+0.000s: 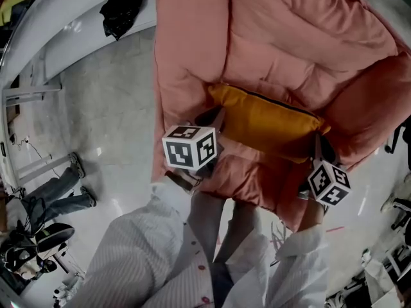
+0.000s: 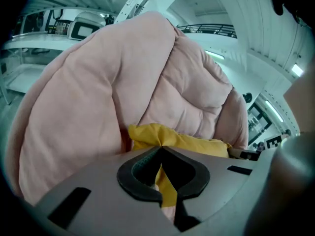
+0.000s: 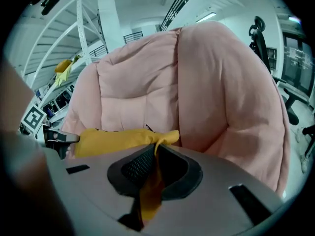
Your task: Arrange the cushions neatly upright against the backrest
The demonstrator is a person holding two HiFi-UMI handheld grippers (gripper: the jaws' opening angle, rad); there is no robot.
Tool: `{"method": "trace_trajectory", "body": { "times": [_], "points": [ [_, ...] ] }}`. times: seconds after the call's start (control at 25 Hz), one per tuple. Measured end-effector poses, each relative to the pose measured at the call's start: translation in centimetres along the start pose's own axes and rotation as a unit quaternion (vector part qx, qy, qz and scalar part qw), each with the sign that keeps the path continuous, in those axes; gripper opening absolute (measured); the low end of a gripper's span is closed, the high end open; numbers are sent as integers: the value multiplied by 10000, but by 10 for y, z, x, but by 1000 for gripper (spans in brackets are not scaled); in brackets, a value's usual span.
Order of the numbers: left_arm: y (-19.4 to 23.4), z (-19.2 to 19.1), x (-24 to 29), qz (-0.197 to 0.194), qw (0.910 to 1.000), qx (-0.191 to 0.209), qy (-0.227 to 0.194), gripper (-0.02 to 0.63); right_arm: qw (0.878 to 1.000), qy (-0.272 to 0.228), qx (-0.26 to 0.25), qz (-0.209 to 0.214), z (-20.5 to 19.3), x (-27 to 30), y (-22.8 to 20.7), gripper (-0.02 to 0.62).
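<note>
A mustard-yellow cushion (image 1: 266,124) lies across the seat of a puffy pink armchair (image 1: 289,37), just in front of its backrest. My left gripper (image 1: 215,119) is shut on the cushion's left corner. In the left gripper view, yellow fabric (image 2: 182,141) runs down between the closed pads of that gripper (image 2: 161,148). My right gripper (image 1: 319,144) is shut on the cushion's right corner. The right gripper view shows a fold of the cushion (image 3: 113,139) pinched in the right gripper (image 3: 156,147). The pink backrest (image 3: 142,82) rises behind the cushion.
Thick pink armrests (image 1: 186,56) flank the seat on both sides. Grey polished floor (image 1: 109,120) lies left of the chair, with another person's legs (image 1: 61,194) there. A black bag (image 1: 125,8) sits at the top. Black office chairs (image 3: 260,33) stand at the right.
</note>
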State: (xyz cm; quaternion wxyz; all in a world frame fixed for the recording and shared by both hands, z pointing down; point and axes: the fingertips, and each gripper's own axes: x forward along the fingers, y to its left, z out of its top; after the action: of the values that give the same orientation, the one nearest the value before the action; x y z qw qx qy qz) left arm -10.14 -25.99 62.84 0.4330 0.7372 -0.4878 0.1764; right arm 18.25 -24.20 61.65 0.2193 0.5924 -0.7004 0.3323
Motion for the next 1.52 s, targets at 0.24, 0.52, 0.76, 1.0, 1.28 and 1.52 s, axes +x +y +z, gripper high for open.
{"method": "trace_trajectory", "body": {
  "times": [0.24,0.52,0.76,1.0,1.28,1.52],
  "points": [
    [3,-14,10,90,9998,37,154,18,9993,369,-35,-35,-30,12,-9,37],
    [-35,-59,3,41,9996,160,217,29,9982,553,66,-229,-79,-21,-45,37],
    [0,-32,20,148,9995,153,236,60,9963,808,247,-143,-59,19,-28,37],
    [5,-30,9,236,9995,139,162,77,9960,727,466,-231,-51,-1,-30,40],
    [21,-16,-14,295,9995,-28,99,104,9972,529,506,-165,-30,-14,2,40],
    [13,11,-46,116,9999,-9,-24,106,9992,275,294,41,4,-30,43,40]
  ]
}}
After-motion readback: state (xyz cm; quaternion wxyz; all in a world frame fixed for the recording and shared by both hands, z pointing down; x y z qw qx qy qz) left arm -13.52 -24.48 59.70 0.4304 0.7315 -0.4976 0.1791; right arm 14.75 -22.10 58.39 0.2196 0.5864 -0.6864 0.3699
